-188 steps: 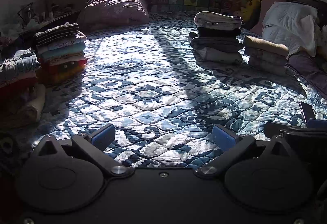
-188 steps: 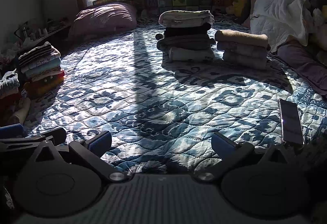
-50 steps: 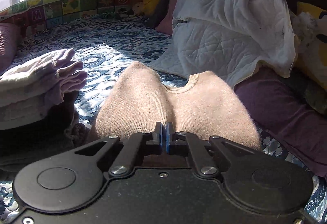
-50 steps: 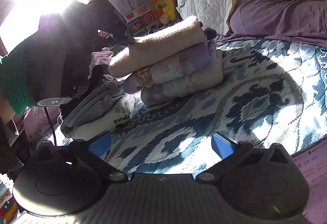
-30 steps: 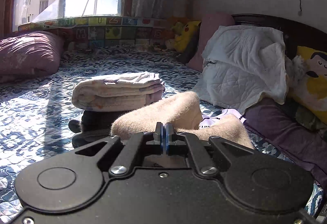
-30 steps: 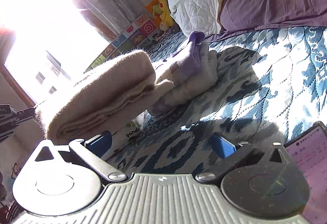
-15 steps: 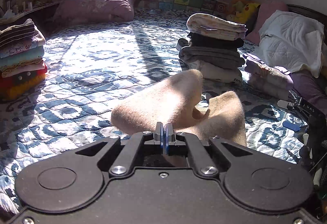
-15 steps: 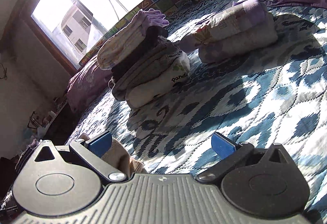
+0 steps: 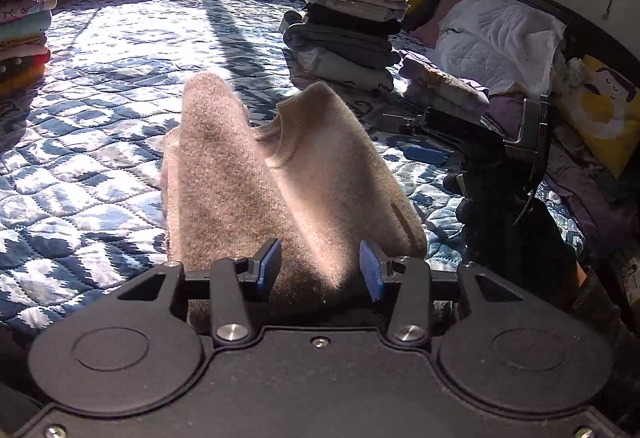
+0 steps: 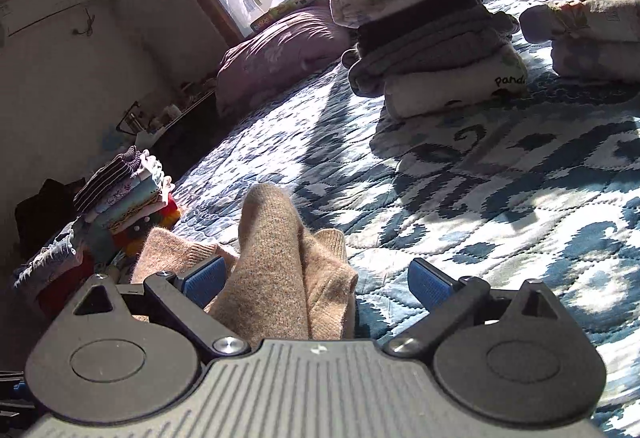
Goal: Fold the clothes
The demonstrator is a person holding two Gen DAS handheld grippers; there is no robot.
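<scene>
A beige knit sweater (image 9: 304, 174) lies bunched on the blue patterned quilt (image 9: 100, 166), collar facing away. My left gripper (image 9: 319, 272) is open, its blue pads on either side of the sweater's near edge, not pinching it. In the right wrist view the same sweater (image 10: 276, 258) rises in a folded ridge between the pads of my right gripper (image 10: 316, 282), which is open and low over it. The sweater's lower part is hidden under both gripper bodies.
A stack of folded clothes (image 9: 344, 38) and a shorter lilac stack (image 9: 444, 86) stand beyond the sweater. Another colourful stack (image 9: 24, 30) sits at the left edge. A white quilted blanket (image 9: 500, 38), pillows and a dark sleeve (image 9: 512, 222) are on the right.
My left gripper has opened and let go of the sweater, which now rests on the quilt. My right gripper has come down over the sweater, still open.
</scene>
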